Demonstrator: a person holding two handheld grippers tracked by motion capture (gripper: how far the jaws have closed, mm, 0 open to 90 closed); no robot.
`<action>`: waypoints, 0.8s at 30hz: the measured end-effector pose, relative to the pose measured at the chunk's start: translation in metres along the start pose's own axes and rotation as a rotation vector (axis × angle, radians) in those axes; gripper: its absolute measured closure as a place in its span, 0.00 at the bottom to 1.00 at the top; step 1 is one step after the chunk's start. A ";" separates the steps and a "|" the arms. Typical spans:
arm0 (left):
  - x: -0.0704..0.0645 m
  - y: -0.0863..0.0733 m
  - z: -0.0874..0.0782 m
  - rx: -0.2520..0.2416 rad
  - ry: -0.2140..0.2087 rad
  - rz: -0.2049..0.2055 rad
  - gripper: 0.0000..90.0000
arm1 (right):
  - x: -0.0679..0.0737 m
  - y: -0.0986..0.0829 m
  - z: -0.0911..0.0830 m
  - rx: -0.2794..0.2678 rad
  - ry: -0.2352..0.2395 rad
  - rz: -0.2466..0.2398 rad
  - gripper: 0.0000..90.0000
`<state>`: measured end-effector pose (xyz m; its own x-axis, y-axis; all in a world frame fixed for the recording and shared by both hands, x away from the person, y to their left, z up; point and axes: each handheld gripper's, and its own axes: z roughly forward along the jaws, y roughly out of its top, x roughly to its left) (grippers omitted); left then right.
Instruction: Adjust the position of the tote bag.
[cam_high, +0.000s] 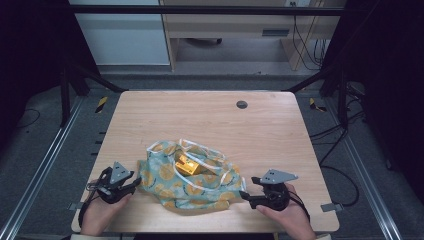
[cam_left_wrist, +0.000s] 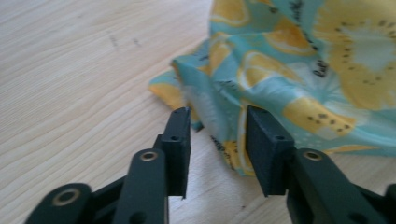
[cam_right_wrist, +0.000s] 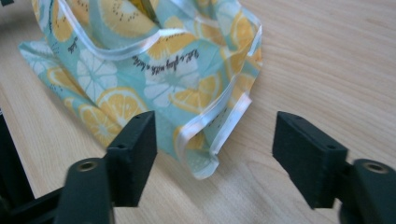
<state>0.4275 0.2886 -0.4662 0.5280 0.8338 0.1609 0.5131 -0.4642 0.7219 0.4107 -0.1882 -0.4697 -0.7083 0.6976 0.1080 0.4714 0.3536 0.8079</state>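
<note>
The left tongs (cam_high: 134, 184) stand near the front left corner of the bench (cam_high: 210, 110), low over the wood. Their jaws are a little apart, with a narrow gap, and they hold nothing; in the left gripper view the bag's (cam_left_wrist: 289, 70) lower corner lies just in front of the tips, and I cannot tell if it touches them. The bag (cam_high: 192, 177), a cloth one with a lemon print, lies crumpled near the front edge, between both tongs, and something yellow (cam_high: 186, 163) shows in its open mouth.

The right tongs (cam_high: 245, 196) stand near the front right, spread wide and empty. In the right gripper view the white hem (cam_right_wrist: 212, 126) of the bag sits between the jaws but apart from both.

The step seems to be to take the bag at its two sides. To do it well, each jaw pair should go over one layer of hem, stay low, and close fully before any lift, so the cloth does not slip.
</note>
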 end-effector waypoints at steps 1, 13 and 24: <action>0.003 -0.001 -0.003 -0.013 0.010 -0.018 0.67 | -0.001 0.002 -0.001 -0.013 0.013 0.004 0.27; 0.012 0.000 -0.020 -0.173 -0.037 -0.124 0.66 | 0.000 0.017 0.004 -0.034 -0.010 -0.028 0.44; -0.006 0.008 -0.022 -0.237 -0.097 -0.086 0.52 | 0.000 0.073 0.044 -0.010 -0.023 -0.092 0.54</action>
<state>0.4139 0.2866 -0.4464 0.5573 0.8296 0.0349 0.3926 -0.3004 0.8693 0.4681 -0.1356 -0.4364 -0.7357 0.6770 0.0200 0.4000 0.4104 0.8195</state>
